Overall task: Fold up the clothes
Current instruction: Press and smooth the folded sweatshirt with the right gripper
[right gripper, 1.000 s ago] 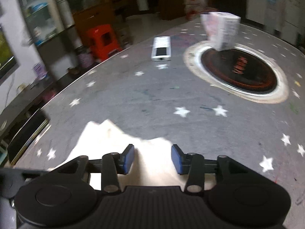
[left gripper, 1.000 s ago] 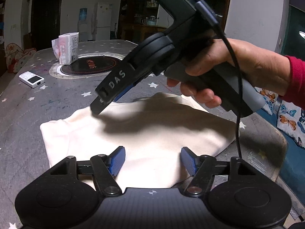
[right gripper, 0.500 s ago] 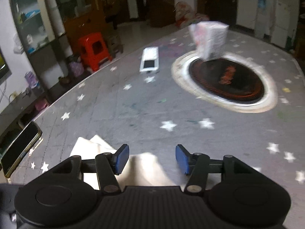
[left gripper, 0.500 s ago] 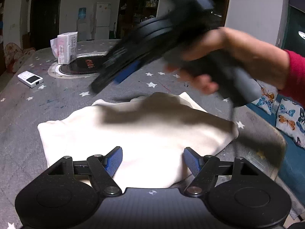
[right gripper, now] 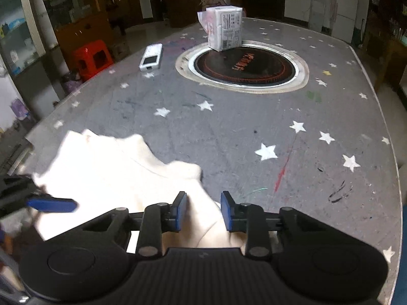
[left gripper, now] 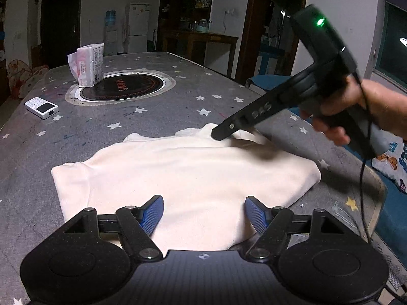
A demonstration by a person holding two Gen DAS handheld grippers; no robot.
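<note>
Both wrist views look low across the table (left gripper: 76, 132), sharing the garment (left gripper: 183, 172) and cooktop (right gripper: 246, 66).

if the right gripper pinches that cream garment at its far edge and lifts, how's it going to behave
The cream garment will probably droop: its far edge already lies in soft scalloped ripples by the right gripper, whose jaws stand open. It looks thick and fleecy, so likely light but bulky, gripping rather than slipping. It may drag across the star-print tablecloth instead of sliding freely.
</note>
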